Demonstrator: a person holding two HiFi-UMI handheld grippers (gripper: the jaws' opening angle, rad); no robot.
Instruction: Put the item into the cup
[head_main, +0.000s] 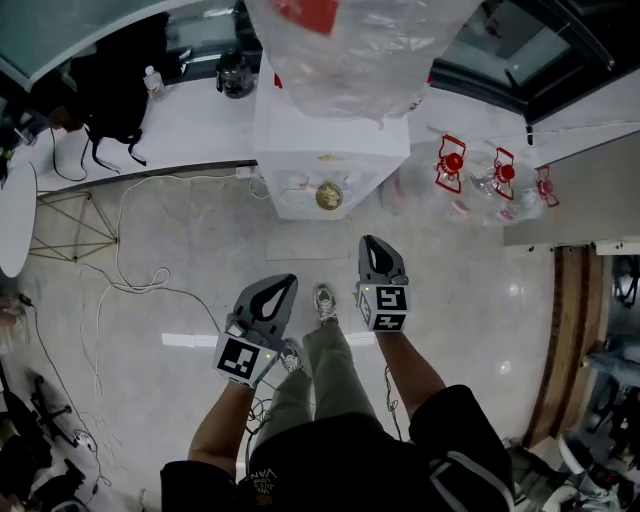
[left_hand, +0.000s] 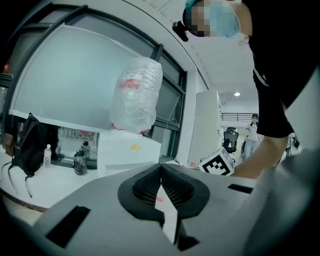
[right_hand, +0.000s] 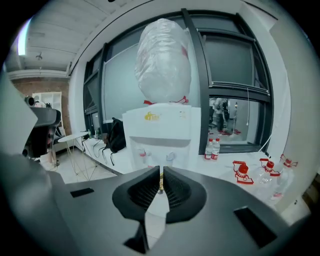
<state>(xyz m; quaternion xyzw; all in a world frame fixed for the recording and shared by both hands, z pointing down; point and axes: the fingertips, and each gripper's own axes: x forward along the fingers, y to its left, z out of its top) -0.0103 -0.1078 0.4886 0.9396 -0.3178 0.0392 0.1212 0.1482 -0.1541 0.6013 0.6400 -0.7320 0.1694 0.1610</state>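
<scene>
I stand on the floor facing a white water dispenser (head_main: 330, 150) whose bottle is wrapped in a clear plastic bag (head_main: 350, 45). A round yellowish thing (head_main: 329, 196), perhaps a cup seen from above, sits in the dispenser's tap recess. Both grippers hang in the air over the floor, short of the dispenser. My left gripper (head_main: 290, 280) is shut with nothing in it. Slightly nearer the dispenser, my right gripper (head_main: 368, 240) is also shut and empty. In the right gripper view the dispenser (right_hand: 162, 132) stands straight ahead. No loose item shows in any view.
A black backpack (head_main: 115, 85) and a dark jug (head_main: 236, 75) rest on the white ledge at the left. Clear bottles with red handles (head_main: 452, 165) lie on the ledge at the right. White cables (head_main: 120, 260) trail over the floor. My shoes (head_main: 324, 302) are below the grippers.
</scene>
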